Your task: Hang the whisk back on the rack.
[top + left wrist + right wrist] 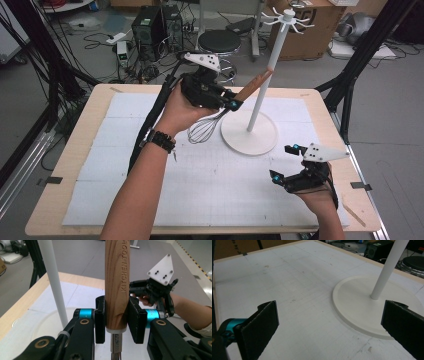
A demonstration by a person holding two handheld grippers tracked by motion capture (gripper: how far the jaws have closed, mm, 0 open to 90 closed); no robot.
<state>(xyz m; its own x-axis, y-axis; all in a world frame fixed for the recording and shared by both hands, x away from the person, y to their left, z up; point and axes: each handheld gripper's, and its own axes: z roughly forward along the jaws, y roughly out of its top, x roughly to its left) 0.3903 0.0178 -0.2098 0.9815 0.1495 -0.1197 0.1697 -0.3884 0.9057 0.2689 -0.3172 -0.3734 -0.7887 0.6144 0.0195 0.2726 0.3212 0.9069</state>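
Whisk (225, 114) handle clamped in left hand-held gripper (116, 320); right hand-held gripper (329, 327) agape.

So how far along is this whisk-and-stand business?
Done: the left hand-held gripper has the whisk clamped by its wooden handle and lifted off the table. In hand: it hangs beside the white stand's pole. Left, probably: hanging it on the top hooks. The right hand-held gripper waits open.
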